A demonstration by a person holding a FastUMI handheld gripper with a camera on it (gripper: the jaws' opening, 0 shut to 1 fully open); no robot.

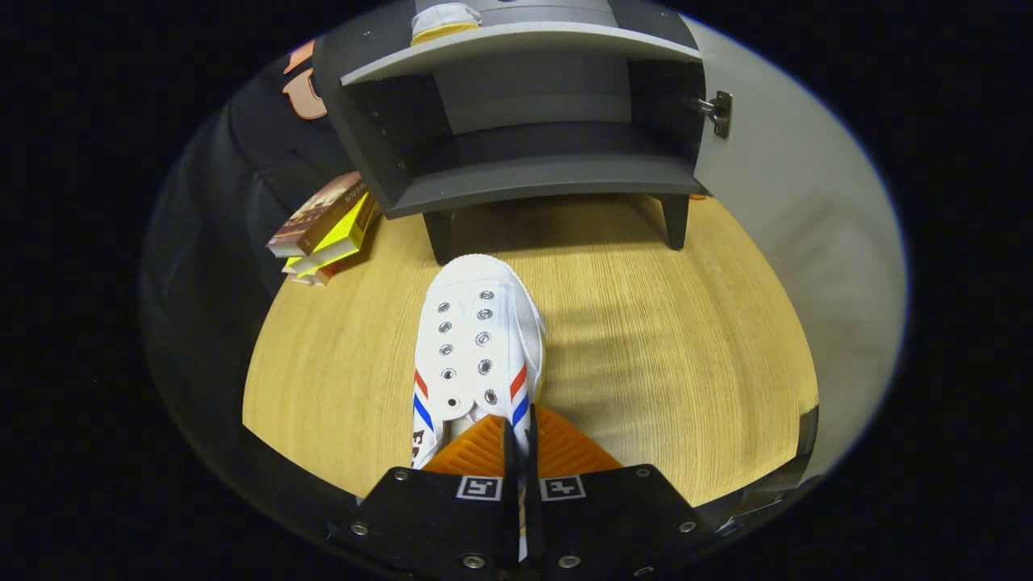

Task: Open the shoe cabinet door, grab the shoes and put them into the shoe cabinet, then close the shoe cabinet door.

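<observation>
Gripper: your gripper [520,432] has its two fingers drawn nearly together, pinching the right side wall of the shoe's collar between them; one finger sits inside the shoe opening, the other outside it.
Shoe: the white canvas shoe [476,347] you hold points its toe straight ahead toward the cabinet, with metal eyelets and no laces, and red and blue stripes on both sides near the fingers. You cannot tell whether its sole rests on the table or hangs just above it.
Shoe cabinet: the grey shoe cabinet [533,173] stands beyond the shoe on short dark legs, its lower compartment open toward you.
Door: the cabinet door [775,186] is swung wide to the right, its hinge [718,111] visible on the cabinet's right wall.
Second shoe: another white shoe [444,20] with a yellowish sole edge already sits on the upper shelf.
Table: the wooden tabletop [670,355] lies under everything.
Books: a small stack of books [327,230] lies just left of the cabinet's left leg.
</observation>
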